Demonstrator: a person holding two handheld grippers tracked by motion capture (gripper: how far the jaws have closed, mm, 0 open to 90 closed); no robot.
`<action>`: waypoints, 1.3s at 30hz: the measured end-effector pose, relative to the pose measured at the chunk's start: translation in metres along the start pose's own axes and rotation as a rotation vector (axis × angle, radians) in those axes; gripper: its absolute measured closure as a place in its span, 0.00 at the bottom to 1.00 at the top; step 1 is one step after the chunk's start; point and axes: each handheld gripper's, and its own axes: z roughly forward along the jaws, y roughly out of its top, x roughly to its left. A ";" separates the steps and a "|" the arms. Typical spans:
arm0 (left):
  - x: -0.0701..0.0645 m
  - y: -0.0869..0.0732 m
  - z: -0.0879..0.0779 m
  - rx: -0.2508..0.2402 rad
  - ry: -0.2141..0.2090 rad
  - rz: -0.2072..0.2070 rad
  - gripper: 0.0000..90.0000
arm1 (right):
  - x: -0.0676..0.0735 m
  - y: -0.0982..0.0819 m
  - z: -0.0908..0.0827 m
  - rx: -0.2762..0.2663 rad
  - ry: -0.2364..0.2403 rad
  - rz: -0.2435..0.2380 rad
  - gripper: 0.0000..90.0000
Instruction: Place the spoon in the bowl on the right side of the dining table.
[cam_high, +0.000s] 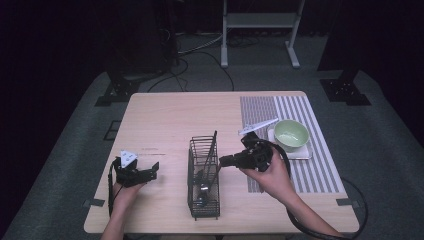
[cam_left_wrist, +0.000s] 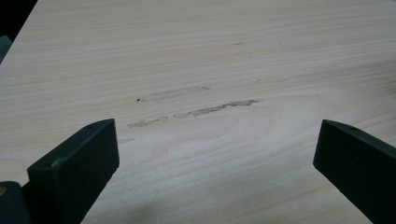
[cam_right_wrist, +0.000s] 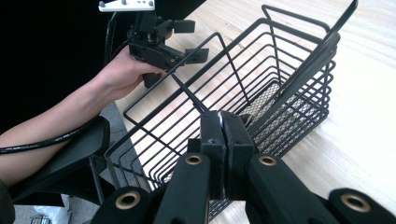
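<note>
Both my grippers are matte black all over. The left gripper (cam_high: 134, 172) has a little grey three-cornered plate on top and blocky, square-ended fingers (cam_left_wrist: 74, 168). The right gripper (cam_high: 250, 156) shows round brass-coloured rivets at the linkage joints, with a thick black cable looping off the back. My forearms are bare, no sleeves, no gloves on either hand.

Wire basket (cam_high: 204, 181) between the claws
</note>
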 end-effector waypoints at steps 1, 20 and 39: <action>0.000 0.000 0.000 0.000 0.000 0.000 0.00 | 0.000 0.000 -0.001 -0.003 -0.002 -0.003 0.98; 0.000 0.000 0.000 0.000 0.002 0.001 0.00 | 0.009 0.008 -0.029 -0.061 -0.022 -0.026 0.98; 0.000 0.000 0.001 -0.002 0.003 0.001 0.00 | 0.018 0.015 -0.053 -0.115 -0.032 -0.043 0.98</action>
